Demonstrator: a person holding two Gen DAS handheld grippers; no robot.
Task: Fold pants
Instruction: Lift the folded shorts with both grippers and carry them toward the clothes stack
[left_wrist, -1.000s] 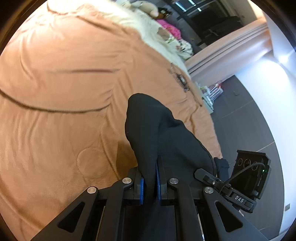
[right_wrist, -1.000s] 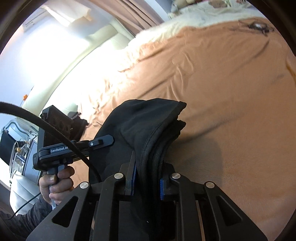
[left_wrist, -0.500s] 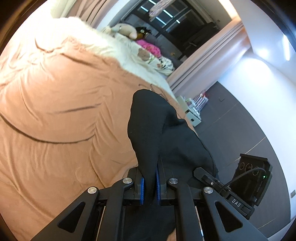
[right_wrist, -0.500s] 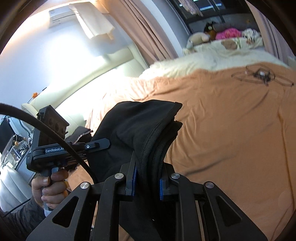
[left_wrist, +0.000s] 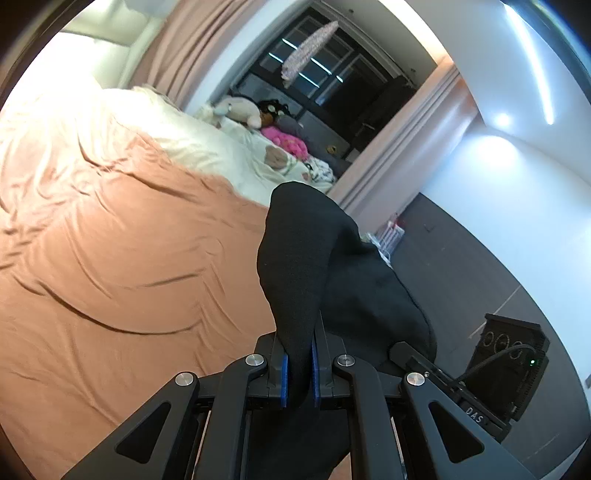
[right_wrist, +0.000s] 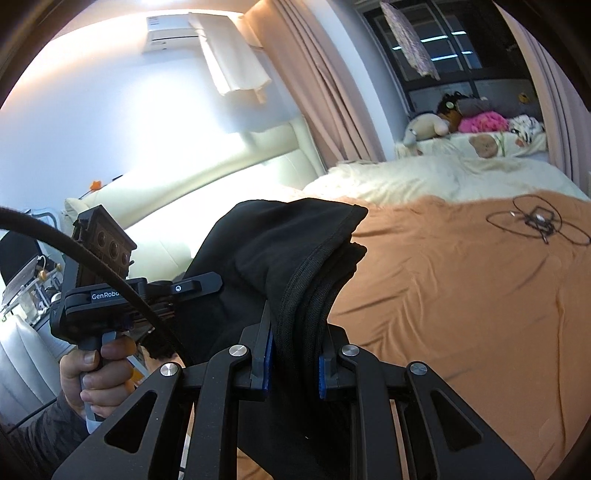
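Black pants (left_wrist: 310, 258) hang lifted above an orange bedspread (left_wrist: 110, 266). My left gripper (left_wrist: 298, 373) is shut on one fold of the cloth, which rises between its blue pads and droops to the right. In the right wrist view my right gripper (right_wrist: 293, 363) is shut on a thick stitched edge of the same pants (right_wrist: 288, 251). The other gripper (right_wrist: 107, 291) shows at the left there, held by a hand (right_wrist: 94, 373). Its housing also appears in the left wrist view as a black box (left_wrist: 506, 365). The lower part of the pants is hidden below both frames.
A cream duvet (right_wrist: 424, 177) and soft toys (right_wrist: 424, 129) lie at the bed's far end by pink curtains (right_wrist: 321, 85). A small black drone (right_wrist: 537, 221) rests on the bedspread (right_wrist: 461, 295). Grey floor (left_wrist: 461, 258) runs along the right of the bed.
Both grippers have risen with the pants and tilted up. The views now take in the window, curtains and walls instead of mostly bedspread. The grips are unchanged.
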